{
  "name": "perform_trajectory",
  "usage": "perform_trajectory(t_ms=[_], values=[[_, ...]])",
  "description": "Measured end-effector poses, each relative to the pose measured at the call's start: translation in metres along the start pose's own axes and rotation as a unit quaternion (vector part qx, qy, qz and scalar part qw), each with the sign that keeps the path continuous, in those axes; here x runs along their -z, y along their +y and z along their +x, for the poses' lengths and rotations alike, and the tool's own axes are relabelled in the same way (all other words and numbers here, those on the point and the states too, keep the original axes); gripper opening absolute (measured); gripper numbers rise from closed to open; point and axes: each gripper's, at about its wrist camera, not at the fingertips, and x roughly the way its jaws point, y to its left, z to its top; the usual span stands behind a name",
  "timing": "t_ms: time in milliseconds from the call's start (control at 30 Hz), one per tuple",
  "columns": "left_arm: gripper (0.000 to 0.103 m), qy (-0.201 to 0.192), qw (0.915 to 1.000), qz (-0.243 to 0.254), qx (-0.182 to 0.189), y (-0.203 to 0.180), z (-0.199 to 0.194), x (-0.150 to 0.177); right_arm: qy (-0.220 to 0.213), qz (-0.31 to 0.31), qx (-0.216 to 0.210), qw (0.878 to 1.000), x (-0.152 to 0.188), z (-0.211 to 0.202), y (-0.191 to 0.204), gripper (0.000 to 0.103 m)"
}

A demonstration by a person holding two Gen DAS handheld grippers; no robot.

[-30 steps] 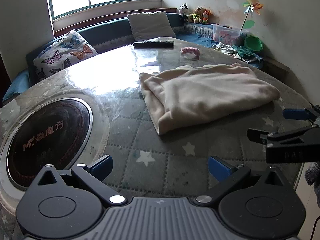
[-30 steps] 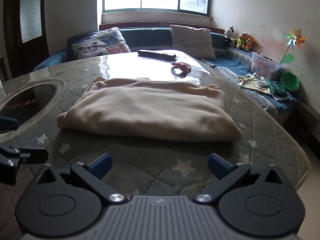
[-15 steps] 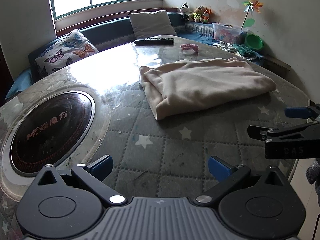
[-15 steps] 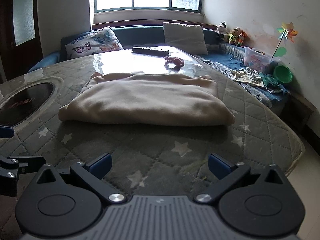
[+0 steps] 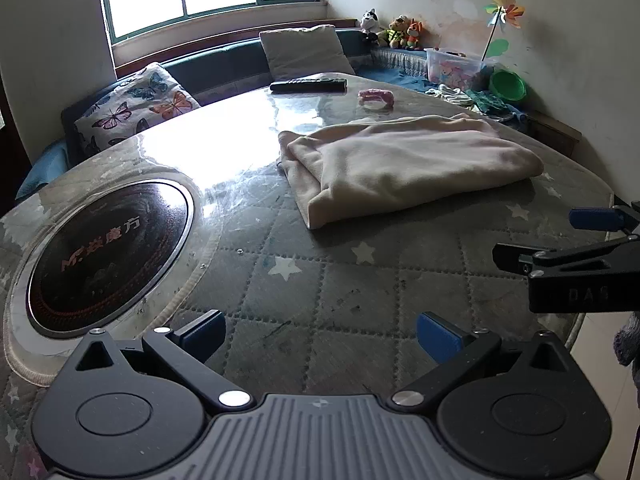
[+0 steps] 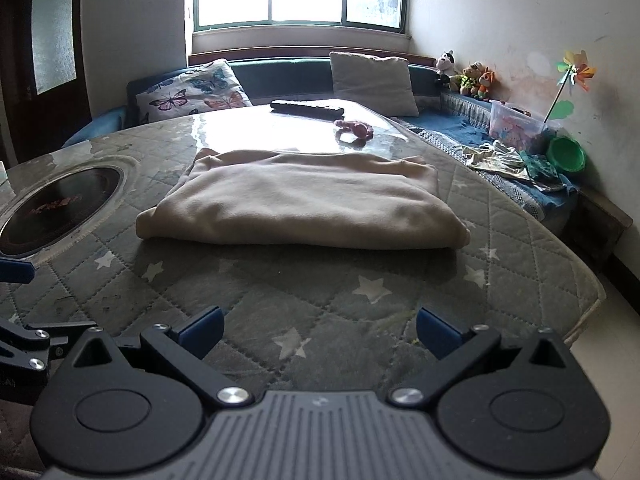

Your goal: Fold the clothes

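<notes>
Both grippers have drawn back from the folded beige garment [image 6: 300, 196], which looks smaller and farther off than a second ago. It lies flat on the quilted counter [image 6: 360, 288] at 12 o'clock, long axis running 9 to 3. The left gripper [image 5: 320, 334] and right gripper [image 6: 318, 330] hover level, jaws spread, holding nothing.

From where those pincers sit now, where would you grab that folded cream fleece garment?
Probably the folded cream fleece garment by its two near corners, coming in low from the table's near edge: the thick rounded fold faces both open grippers, left and right, and those corners stick out.
</notes>
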Motion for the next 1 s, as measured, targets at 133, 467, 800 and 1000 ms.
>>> perform_trajectory(t_ms=[133, 467, 800, 1000], values=[[0.103, -0.003, 1.0, 0.003, -0.003, -0.003, -0.004, 0.003, -0.004, 0.002, 0.001, 1.0, 0.002, -0.005, -0.002, 0.103], [0.103, -0.012, 0.9999, 0.007, -0.003, -0.009, -0.012, 0.007, -0.005, 0.002, 0.003, 1.0, 0.007, -0.011, 0.0, 0.103], [0.103, -0.016, 0.9998, 0.01, 0.0, -0.012, -0.014, 0.009, -0.007, 0.003, 0.001, 1.0, 0.009, -0.013, 0.001, 0.103], [0.103, -0.017, 0.9998, 0.011, -0.002, -0.013, -0.012, 0.008, -0.005, 0.003, 0.002, 1.0, 0.01, -0.012, 0.002, 0.103]])
